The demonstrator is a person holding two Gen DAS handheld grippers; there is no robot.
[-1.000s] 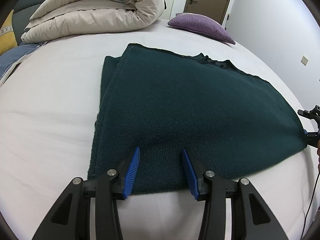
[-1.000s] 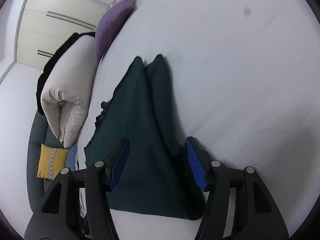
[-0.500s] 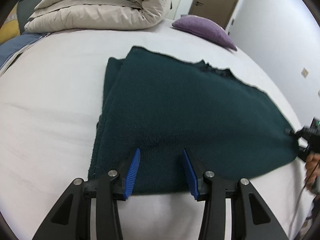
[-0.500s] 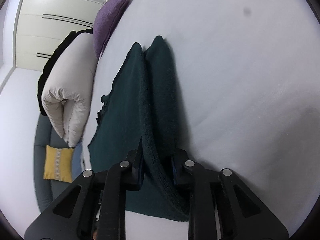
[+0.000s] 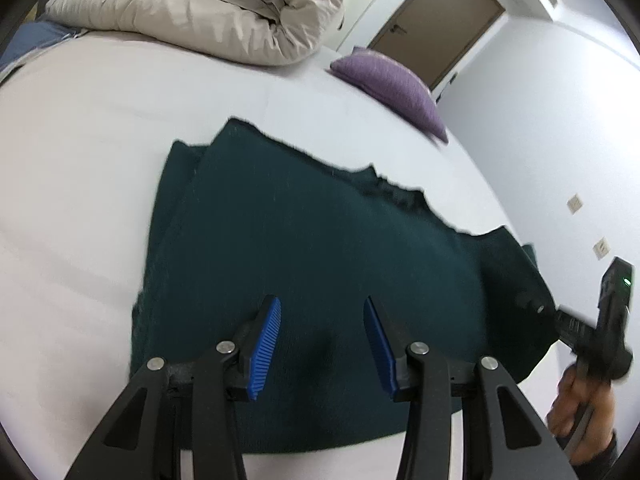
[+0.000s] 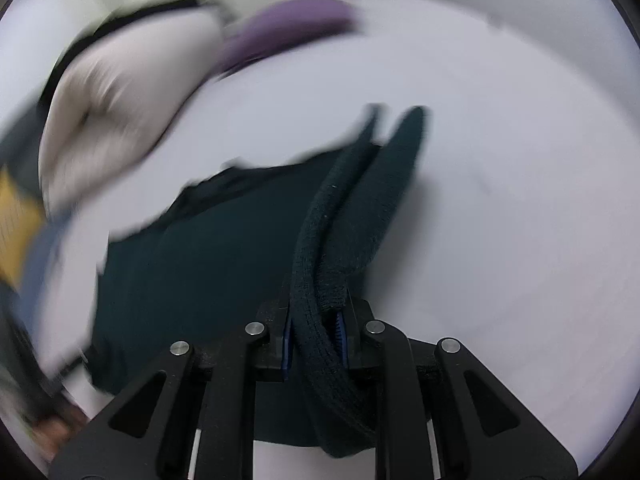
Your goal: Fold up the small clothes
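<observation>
A dark green knit sweater (image 5: 320, 232) lies flat on the white bed (image 5: 80, 168). My left gripper (image 5: 320, 304) hovers over its near hem, blue pads apart and opening a little, with nothing pinched between them. My right gripper (image 6: 314, 320) is closing, its pads pressed on the thick rolled edge of the sweater (image 6: 316, 248), which it holds raised off the sheet. In the left wrist view the right gripper (image 5: 576, 324) sits at the sweater's right corner, with a hand (image 5: 580, 408) behind it. The right wrist view is blurred by motion.
A rolled beige duvet (image 5: 200, 8) lies at the far side of the bed, with a purple pillow (image 5: 392, 84) to its right. A brown door (image 5: 436, 20) and a white wall with sockets (image 5: 575, 204) stand beyond. A yellow cushion (image 6: 16, 220) shows at far left.
My right gripper shut on the sweater's right edge, then lifted it and rolled quickly. The left gripper rose a little and tilted, staying over the near hem.
</observation>
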